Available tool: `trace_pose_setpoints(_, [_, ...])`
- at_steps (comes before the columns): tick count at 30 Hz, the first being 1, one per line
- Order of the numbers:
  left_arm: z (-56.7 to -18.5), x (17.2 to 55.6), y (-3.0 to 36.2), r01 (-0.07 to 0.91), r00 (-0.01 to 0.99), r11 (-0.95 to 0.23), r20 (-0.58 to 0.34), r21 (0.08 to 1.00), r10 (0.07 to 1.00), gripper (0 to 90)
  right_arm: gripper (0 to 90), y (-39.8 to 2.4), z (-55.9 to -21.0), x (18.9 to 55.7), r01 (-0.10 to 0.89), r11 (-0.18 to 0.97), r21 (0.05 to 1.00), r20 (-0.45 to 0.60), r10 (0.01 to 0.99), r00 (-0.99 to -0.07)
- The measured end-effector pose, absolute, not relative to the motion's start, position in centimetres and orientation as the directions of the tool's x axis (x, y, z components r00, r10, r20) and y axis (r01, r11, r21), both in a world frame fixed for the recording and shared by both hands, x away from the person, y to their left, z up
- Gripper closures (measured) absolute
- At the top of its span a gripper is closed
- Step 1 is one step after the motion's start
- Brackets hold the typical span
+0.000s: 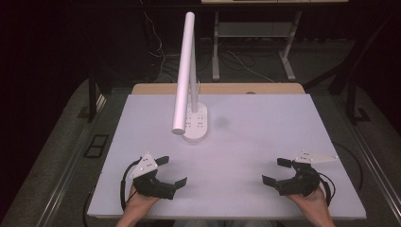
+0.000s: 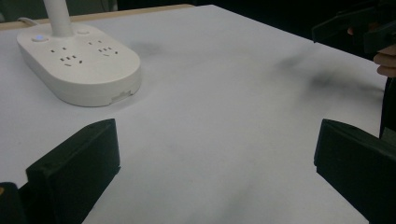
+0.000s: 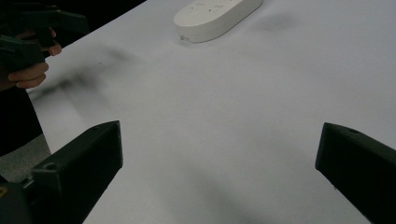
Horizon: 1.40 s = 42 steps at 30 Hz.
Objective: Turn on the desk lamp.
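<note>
My left fingers [image 1: 171, 171]: spread wide apart, nothing between them, hovering just over the near left of the tabletop [image 1: 265, 127].
My right fingers [image 1: 276, 171]: also wide apart and empty, low over the near right of the tabletop, well apart from my left ones and pointing inward toward them.
My hands: left hand [image 1: 137, 205] and right hand [image 1: 312, 203] come in from the near edge, each wrapped around its gripper.
Lamp base [image 1: 196, 123]: white oval with sockets on top, standing near the far middle of the tabletop, well ahead of my left fingers.
Lamp head [image 1: 183, 71]: long white tube, slanting up over the base.
</note>
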State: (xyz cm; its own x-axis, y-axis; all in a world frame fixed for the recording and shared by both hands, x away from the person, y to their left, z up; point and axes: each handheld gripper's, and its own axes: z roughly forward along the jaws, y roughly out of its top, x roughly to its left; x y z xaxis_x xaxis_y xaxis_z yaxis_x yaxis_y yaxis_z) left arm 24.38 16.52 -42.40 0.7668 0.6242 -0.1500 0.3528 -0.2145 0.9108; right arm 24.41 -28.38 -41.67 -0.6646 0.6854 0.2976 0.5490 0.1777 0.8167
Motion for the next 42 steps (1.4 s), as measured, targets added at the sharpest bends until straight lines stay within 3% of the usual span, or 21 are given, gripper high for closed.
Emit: trace_pose_setpoints(42, [-42.43, 24.43, 17.03, 0.365, 0.753, -0.193, -0.167, 0.911, 0.637, 0.0, 0.0, -28.32, -41.05, 25.07, 0.586, 0.194, 0.787, 0.325, 0.677, -0.66])
